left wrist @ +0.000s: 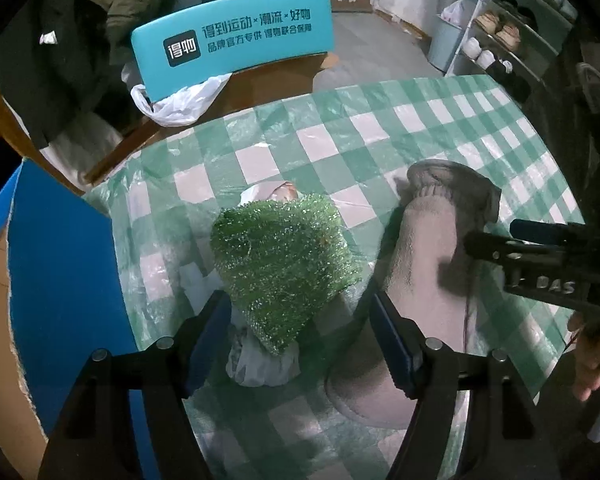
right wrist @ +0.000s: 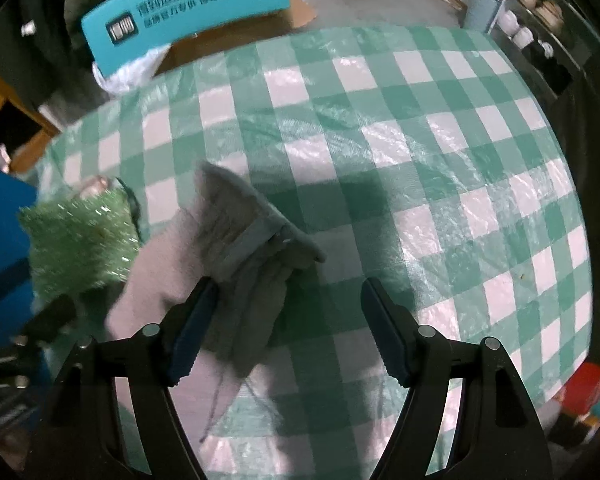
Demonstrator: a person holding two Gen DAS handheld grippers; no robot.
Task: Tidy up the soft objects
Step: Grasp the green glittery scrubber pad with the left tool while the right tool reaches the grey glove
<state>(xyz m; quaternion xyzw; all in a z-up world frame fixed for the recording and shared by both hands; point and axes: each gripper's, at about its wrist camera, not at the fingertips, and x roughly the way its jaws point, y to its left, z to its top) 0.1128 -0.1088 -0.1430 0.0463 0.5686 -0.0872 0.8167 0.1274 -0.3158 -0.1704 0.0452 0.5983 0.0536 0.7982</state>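
Note:
A glittery green scrub cloth [left wrist: 284,264] lies on the green-and-white checked tablecloth [left wrist: 340,136], on top of a crumpled white bag [left wrist: 260,364]. A grey fleece slipper-sock [left wrist: 424,256] lies to its right. My left gripper [left wrist: 304,344] is open, its jaws either side of the green cloth's near end. In the right wrist view the grey sock [right wrist: 228,256] lies under my open right gripper [right wrist: 284,332], with the left fingertip [right wrist: 192,324] over it. The green cloth [right wrist: 80,244] is at the left. The right gripper also shows at the right edge of the left wrist view [left wrist: 540,252].
A blue box wall [left wrist: 64,264] stands at the table's left. A teal chair back with white print [left wrist: 232,36] and a white plastic bag [left wrist: 180,100] are beyond the far edge. A shoe rack [left wrist: 512,40] stands at the far right.

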